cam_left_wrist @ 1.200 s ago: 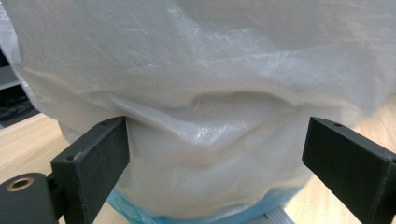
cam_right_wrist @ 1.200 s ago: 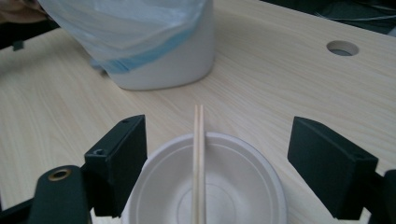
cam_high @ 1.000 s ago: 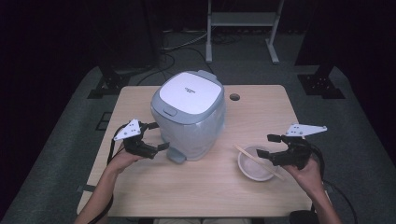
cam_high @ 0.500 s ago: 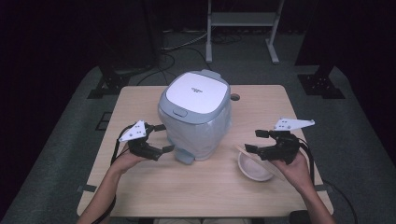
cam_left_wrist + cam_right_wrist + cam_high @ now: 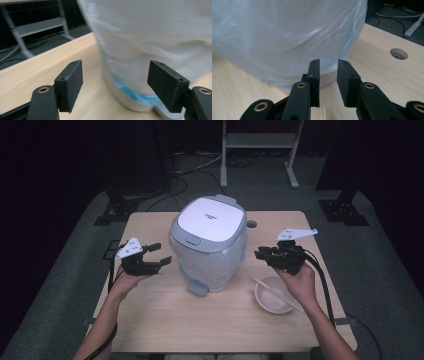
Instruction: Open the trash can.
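Both grippers closing in on the bagged rice cooker [image 5: 208, 242], frame centre.
Left hand-held gripper [image 5: 156, 256] apart, right hand-held gripper [image 5: 262, 253] nearly together, jaws just closing, both empty; we pinch film only, evenly.

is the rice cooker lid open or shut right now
Shut: the rice cooker's white lid lies flat on the body, no gap showing.

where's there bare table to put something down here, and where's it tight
Free: the near strip of the table in front of the lined bin, and the left side behind the left gripper. Some room at the far right corner past the cable hole. Tight: the right side, where the right gripper hangs above the bowl with its stick.
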Demonstrator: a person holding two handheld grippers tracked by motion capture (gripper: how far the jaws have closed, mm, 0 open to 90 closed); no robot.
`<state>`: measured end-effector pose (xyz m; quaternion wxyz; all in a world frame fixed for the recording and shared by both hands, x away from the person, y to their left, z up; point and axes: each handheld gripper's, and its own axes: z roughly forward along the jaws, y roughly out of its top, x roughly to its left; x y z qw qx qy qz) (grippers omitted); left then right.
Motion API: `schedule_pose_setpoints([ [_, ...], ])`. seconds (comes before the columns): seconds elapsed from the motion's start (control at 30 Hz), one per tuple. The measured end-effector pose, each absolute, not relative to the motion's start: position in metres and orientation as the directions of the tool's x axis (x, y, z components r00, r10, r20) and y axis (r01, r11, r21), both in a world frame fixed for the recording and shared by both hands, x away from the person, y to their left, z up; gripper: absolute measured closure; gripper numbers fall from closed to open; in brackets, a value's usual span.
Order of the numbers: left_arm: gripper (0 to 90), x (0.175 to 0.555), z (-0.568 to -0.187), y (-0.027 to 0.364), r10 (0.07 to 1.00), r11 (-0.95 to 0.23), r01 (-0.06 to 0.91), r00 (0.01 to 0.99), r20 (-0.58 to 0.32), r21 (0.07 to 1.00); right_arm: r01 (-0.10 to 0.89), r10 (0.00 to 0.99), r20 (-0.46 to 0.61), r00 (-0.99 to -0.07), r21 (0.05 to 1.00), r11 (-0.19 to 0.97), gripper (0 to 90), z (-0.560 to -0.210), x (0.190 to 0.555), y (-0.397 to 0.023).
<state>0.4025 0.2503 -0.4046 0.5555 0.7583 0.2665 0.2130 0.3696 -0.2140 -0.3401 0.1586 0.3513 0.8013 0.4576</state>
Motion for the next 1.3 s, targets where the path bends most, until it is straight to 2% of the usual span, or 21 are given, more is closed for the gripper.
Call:
schedule_pose_setpoints([
  [0.03,28.1,0.405,-0.404,0.250,0.653,-0.239,0.170,0.757,0.029,0.956,0.428,0.714,0.072,-0.697,0.841,0.332,72.9,-0.340,0.373,-0.212],
  [0.1,35.2,0.409,-0.402,0.249,0.671,-0.224,0.171,0.741,0.025,0.959,0.437,0.718,0.087,-0.690,0.841,0.318,74.4,-0.340,0.380,-0.209],
  [0.2,41.4,0.414,-0.400,0.244,0.685,-0.209,0.175,0.728,0.017,0.962,0.450,0.730,0.094,-0.677,0.837,0.310,74.4,-0.342,0.389,-0.204],
  [0.3,44.1,0.417,-0.399,0.239,0.677,-0.208,0.173,0.736,0.014,0.963,0.456,0.732,0.105,-0.673,0.838,0.300,74.5,-0.343,0.394,-0.199],
  [0.5,43.0,0.419,-0.397,0.230,0.644,-0.232,0.170,0.765,0.020,0.958,0.477,0.709,0.153,-0.688,0.832,0.284,74.4,-0.349,0.404,-0.189],
  [0.67,43.7,0.417,-0.396,0.229,0.632,-0.238,0.162,0.775,0.026,0.958,0.455,0.701,0.130,-0.701,0.839,0.299,75.6,-0.348,0.407,-0.179],
  [0.73,43.6,0.416,-0.396,0.231,0.620,-0.231,0.164,0.784,0.016,0.959,0.465,0.691,0.160,-0.705,0.840,0.280,75.5,-0.348,0.409,-0.180],
  [1.03,43.1,0.414,-0.397,0.233,0.585,-0.234,0.148,0.811,0.017,0.961,0.456,0.691,0.169,-0.703,0.852,0.256,74.6,-0.352,0.418,-0.181],
  [1.1,38.1,0.416,-0.396,0.233,0.600,-0.266,0.146,0.799,0.045,0.953,0.453,0.696,0.166,-0.699,0.855,0.252,70.2,-0.353,0.420,-0.181],
  [1.3,38.5,0.430,-0.395,0.232,0.684,-0.227,0.198,0.729,0.011,0.954,0.474,0.732,0.168,-0.660,0.849,0.233,67.5,-0.356,0.425,-0.184],
])
